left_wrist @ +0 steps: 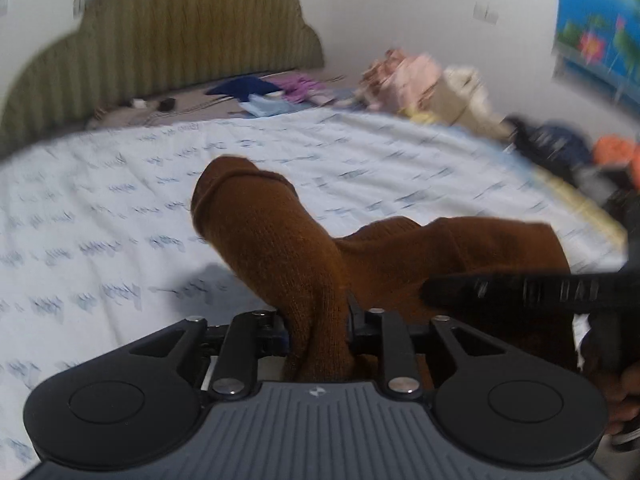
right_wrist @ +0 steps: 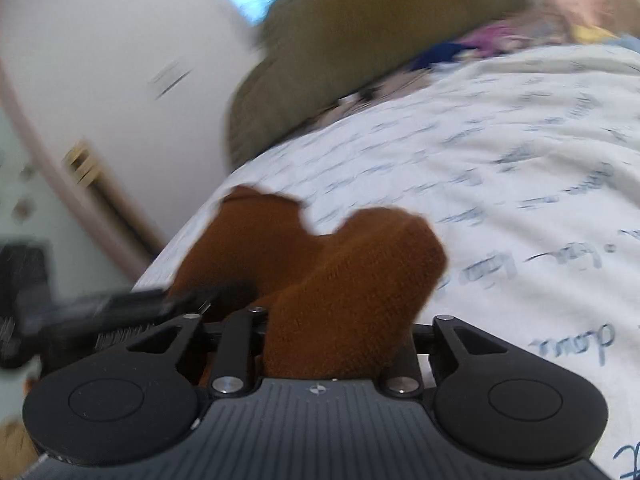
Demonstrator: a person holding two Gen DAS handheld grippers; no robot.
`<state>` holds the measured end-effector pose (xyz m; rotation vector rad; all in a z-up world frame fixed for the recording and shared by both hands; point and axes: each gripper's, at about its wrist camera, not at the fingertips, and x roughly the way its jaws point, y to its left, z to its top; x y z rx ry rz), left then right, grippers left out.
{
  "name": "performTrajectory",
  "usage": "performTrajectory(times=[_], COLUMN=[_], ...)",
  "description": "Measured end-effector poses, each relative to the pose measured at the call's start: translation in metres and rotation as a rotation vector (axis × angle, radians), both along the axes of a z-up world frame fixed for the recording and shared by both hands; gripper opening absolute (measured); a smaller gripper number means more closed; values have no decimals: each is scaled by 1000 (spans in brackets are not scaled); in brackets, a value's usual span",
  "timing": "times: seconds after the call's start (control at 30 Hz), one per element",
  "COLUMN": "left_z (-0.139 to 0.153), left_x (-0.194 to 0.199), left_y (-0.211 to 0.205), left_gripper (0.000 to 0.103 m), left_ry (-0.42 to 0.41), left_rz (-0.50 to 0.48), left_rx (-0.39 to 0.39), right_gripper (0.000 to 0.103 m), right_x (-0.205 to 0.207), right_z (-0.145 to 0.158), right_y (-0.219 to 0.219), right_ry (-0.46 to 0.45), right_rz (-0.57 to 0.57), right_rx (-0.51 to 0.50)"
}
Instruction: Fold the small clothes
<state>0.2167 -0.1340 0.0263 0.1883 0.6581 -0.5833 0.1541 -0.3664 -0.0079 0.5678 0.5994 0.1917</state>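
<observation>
Left gripper (left_wrist: 318, 320): jaws closed on a fold of brown knit garment (left_wrist: 280, 240) that rises forward between them. Right gripper (right_wrist: 332, 332): jaws likewise clamped on the same fabric, which bulges ahead of them. Each gripper's black finger crosses just beside the other's jaws.
</observation>
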Motion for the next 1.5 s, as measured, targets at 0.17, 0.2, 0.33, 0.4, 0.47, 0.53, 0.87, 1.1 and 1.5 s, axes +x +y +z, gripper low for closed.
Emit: performTrajectory(times=[0.17,0.2,0.33,0.4,0.47,0.53,0.87,1.1,1.5], left_z=[-5,-2,12,12,8,0,-39,-37,-45], left_x=[-17,-27,-80,-109,-135,-154,-177,-169,-156], left_y=[13,22,55,65,71,70,30,19,42], left_gripper=[47,57,78,84,84,84,84,85,86], left_ry=[-20,-40,-135,-172,-193,-188,-308,-348,-156], left_rz=[65,72,52,20,-18,-59,-29,69,209], left_rx=[98,94,74,95,124,149,354,318,304], right_gripper=[62,62,63,63,63,63,57,16,13], right_x=[-22,-36,-94,-122,-144,-159,-154,-136,-145], right_z=[-1,2,15,18,19,16,-2,-8,34], right_y=[-10,-12,-8,-1,6,13,41,44,51], right_ry=[75,62,19,-1,-23,-34,13,54,-59], right_rz=[-146,-156,-118,-70,-9,42,92,42,2], right_rx=[-135,-151,-208,-211,-192,-163,-167,-135,-313])
